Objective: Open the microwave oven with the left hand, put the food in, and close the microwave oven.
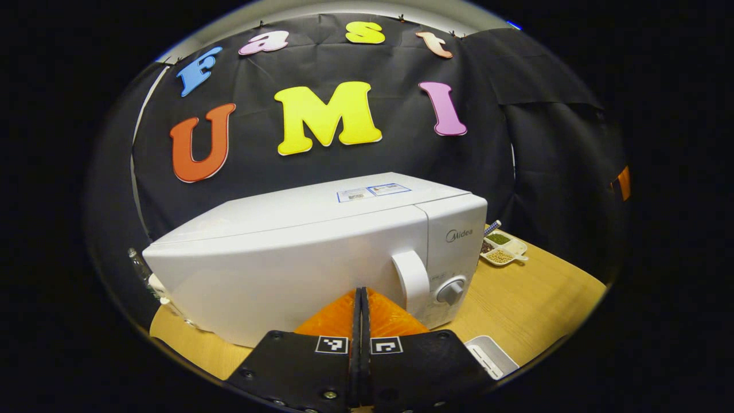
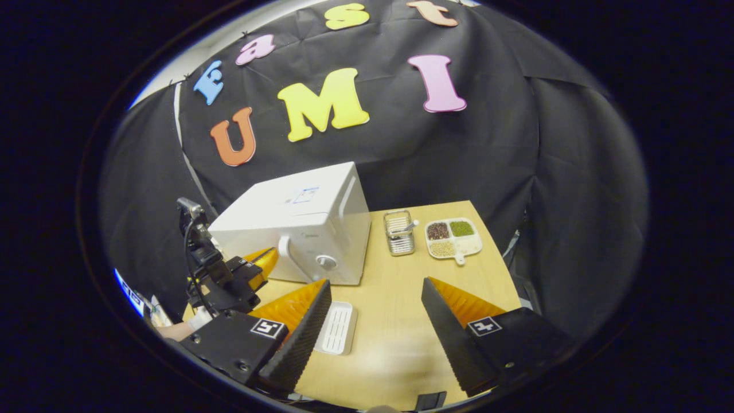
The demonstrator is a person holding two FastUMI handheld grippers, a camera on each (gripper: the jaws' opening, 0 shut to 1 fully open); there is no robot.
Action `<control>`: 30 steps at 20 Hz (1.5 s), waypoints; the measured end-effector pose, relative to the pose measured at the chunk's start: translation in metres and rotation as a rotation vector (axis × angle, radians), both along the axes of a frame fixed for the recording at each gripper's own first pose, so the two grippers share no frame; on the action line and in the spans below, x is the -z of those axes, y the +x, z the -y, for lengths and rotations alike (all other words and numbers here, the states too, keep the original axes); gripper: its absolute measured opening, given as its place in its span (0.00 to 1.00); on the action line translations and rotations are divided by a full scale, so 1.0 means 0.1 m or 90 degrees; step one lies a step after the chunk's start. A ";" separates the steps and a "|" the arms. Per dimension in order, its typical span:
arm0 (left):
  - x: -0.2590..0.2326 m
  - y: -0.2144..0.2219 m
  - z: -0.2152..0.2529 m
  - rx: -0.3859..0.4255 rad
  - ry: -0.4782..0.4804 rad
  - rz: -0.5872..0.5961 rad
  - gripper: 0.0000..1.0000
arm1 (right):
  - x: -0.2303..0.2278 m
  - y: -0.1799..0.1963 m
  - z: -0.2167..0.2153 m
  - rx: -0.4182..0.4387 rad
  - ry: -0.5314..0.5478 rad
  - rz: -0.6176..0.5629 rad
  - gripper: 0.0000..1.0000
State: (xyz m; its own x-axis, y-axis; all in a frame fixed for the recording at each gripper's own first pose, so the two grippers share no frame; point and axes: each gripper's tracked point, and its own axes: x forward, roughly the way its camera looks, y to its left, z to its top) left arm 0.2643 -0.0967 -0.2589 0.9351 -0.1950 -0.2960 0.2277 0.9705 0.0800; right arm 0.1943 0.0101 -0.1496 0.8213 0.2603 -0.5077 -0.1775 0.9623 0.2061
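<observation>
Microwave (image 1: 298, 258) is sitting on the desk (image 1: 533, 298), door closed, handle (image 1: 411, 281) untouched. Left tool (image 1: 361, 304) is hovering just short of the door front, left of the handle, clenched with nothing between the fingers. Right tool (image 2: 375, 312) is hanging released over the desk near a white tray (image 2: 337, 328). Food: cannot identify it with certainty. Risk: a clenched tool cannot hook the handle; pushing in misaligned could shove the oven backward.
</observation>
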 end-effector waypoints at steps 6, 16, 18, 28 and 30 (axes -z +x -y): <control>-0.24 -0.48 -0.28 -0.001 0.020 0.043 0.96 | -0.05 -0.21 0.04 0.030 -0.055 0.046 1.00; -1.78 -1.89 -1.09 -0.006 -0.039 0.139 0.96 | -0.88 -1.20 -0.67 0.066 -0.067 0.194 1.00; -2.01 -2.10 -1.25 -0.028 -0.074 0.144 0.96 | -1.06 -1.31 -0.82 0.059 -0.084 0.226 1.00; -2.88 -2.42 -1.89 -0.131 -0.131 0.197 0.92 | -1.88 -1.49 -1.07 0.067 -0.059 0.316 0.91; -2.95 -2.43 -1.84 -0.124 -0.128 0.194 0.92 | -1.95 -1.52 -1.02 0.074 -0.065 0.322 0.91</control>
State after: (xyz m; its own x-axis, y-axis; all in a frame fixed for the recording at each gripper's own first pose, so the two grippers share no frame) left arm 0.0218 0.0875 0.0357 0.9991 -0.0318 0.0267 0.0339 0.9962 -0.0803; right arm 0.0428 0.1120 0.0458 0.9908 0.1224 -0.0576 -0.1210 0.9923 0.0273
